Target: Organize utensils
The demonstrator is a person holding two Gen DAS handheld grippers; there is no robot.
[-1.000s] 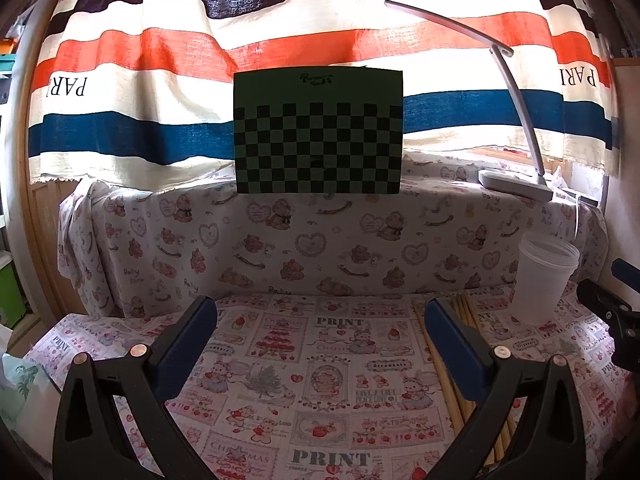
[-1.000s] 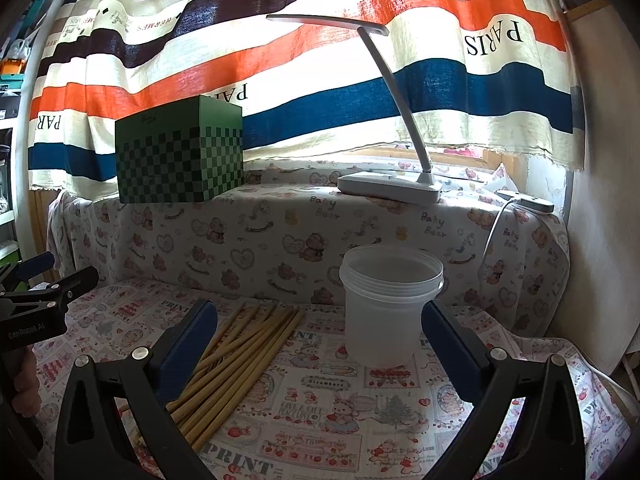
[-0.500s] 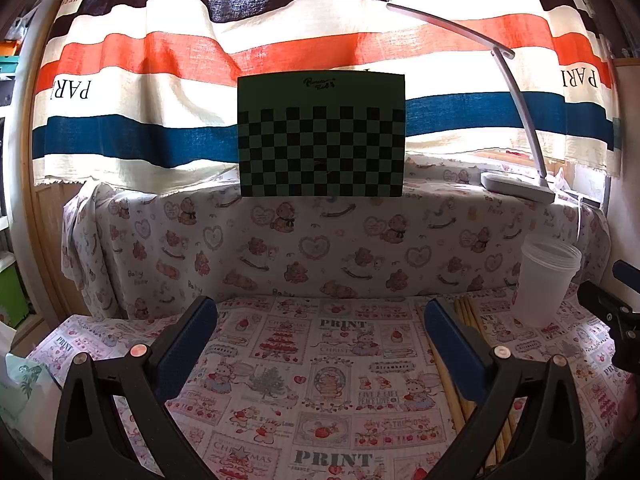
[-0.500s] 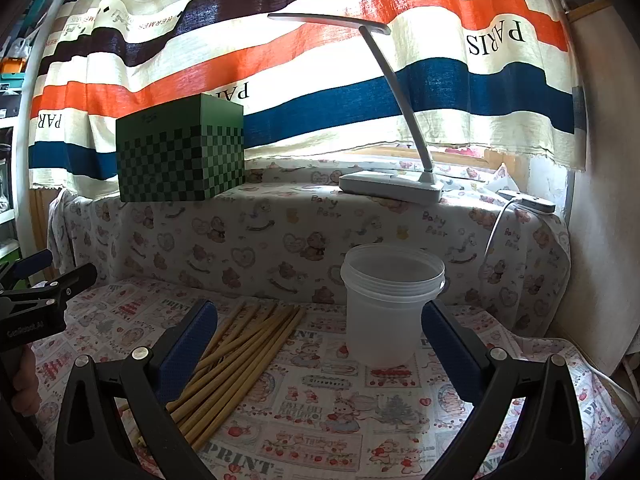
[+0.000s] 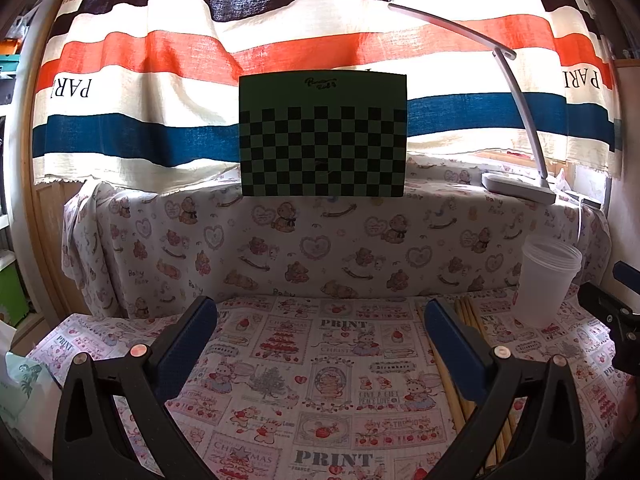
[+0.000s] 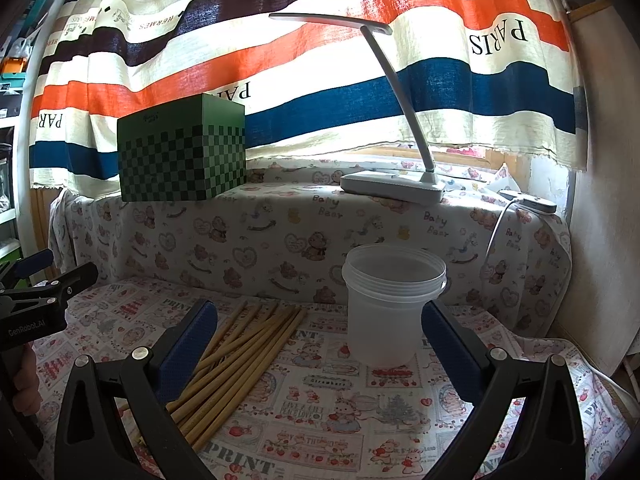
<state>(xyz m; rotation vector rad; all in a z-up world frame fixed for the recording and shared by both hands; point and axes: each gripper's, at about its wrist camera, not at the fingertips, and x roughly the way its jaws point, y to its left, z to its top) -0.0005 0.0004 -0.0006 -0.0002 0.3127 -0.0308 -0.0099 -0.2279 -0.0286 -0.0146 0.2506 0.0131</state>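
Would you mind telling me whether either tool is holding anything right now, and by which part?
Nothing is held. The left tool and the right tool are both open and empty; the chopsticks lie on the cloth beside the plastic cup.

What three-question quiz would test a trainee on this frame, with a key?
1. True or false: chopsticks already stand in the plastic cup.
2. Which holds something: A left gripper, B right gripper, C neither?
3. Fill in: the desk lamp stands on the ledge beside the checkered green ____.

Key: 1 false, they lie on the tablecloth; 2 C, both open; 3 box.
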